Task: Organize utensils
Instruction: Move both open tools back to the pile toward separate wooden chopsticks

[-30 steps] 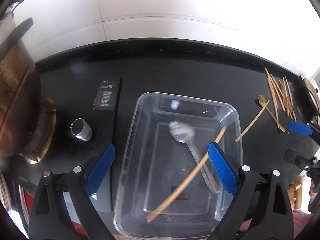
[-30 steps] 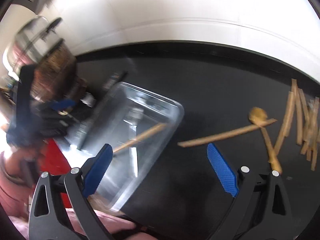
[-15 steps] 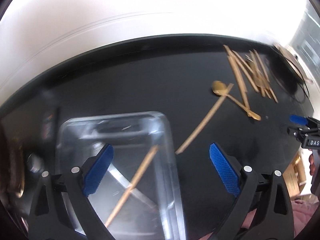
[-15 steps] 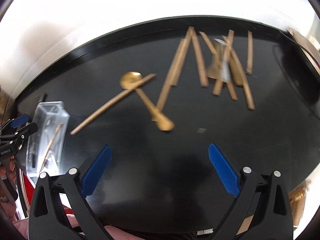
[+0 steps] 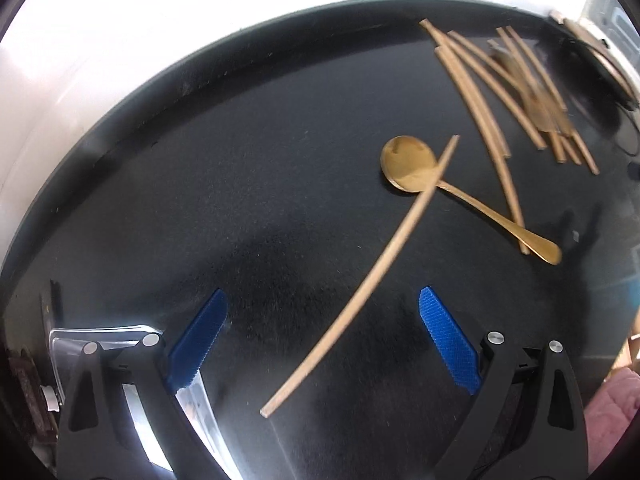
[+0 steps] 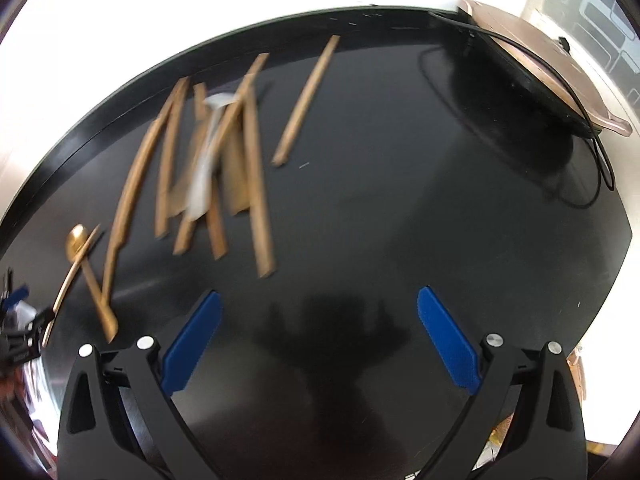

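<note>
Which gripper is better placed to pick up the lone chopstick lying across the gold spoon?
Left. The left gripper is open with the chopstick between its fingers; the right gripper faces the pile.

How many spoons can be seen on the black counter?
2. A gold spoon lies under a long chopstick. A silver spoon lies in the chopstick pile; blur there may hide more.
</note>
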A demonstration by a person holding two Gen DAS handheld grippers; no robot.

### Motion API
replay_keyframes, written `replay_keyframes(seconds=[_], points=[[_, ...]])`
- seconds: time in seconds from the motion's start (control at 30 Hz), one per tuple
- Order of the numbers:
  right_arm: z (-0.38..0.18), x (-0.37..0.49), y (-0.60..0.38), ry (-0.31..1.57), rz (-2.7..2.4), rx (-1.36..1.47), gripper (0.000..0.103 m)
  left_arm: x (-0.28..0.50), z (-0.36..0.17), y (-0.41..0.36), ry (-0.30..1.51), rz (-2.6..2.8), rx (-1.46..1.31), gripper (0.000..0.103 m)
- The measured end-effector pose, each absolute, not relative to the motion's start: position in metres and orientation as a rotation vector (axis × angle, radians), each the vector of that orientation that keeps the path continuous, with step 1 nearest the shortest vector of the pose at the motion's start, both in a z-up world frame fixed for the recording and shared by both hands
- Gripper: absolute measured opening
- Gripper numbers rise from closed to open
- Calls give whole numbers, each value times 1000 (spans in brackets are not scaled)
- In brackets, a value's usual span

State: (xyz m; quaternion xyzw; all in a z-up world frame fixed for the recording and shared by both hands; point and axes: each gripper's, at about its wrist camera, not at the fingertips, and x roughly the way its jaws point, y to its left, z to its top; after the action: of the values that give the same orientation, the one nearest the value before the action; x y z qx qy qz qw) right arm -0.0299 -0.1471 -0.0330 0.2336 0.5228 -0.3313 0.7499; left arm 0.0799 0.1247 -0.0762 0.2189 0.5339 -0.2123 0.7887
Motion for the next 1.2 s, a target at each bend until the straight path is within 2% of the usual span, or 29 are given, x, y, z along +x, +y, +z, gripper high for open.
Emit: replay_keyframes(seconds=[0.2, 0.67, 1.2], points=[[-45, -4, -186, 1137, -732, 513, 95, 85, -91, 123, 1177, -402, 501, 96], [-81, 76, -244, 1197, -759, 380, 96, 89, -97, 130, 1192, -359, 300, 97], [-84, 94, -271, 1058, -819, 482, 98, 91, -97, 124, 1128, -349, 285, 98]])
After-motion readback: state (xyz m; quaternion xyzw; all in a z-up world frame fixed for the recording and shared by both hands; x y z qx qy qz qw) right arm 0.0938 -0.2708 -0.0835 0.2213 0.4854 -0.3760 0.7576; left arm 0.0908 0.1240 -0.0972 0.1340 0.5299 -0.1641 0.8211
